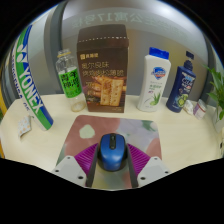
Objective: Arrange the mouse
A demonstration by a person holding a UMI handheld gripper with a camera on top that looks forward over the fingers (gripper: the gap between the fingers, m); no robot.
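A blue computer mouse (111, 151) sits between my gripper's (111, 160) two fingers. The magenta pads (86, 156) press against its left and right sides, so the gripper is shut on it. The mouse is over the near edge of a grey-pink mouse mat (112, 126) that lies on the cream table (190, 140). I cannot tell whether the mouse rests on the mat or is held just above it.
Along the back stand a white and green racket bag (30, 85), a clear bottle with a green label (70, 82), a brown box (104, 75), a white pump bottle (155, 80) and a blue bottle (182, 85). A green plant (214, 92) is at the far right.
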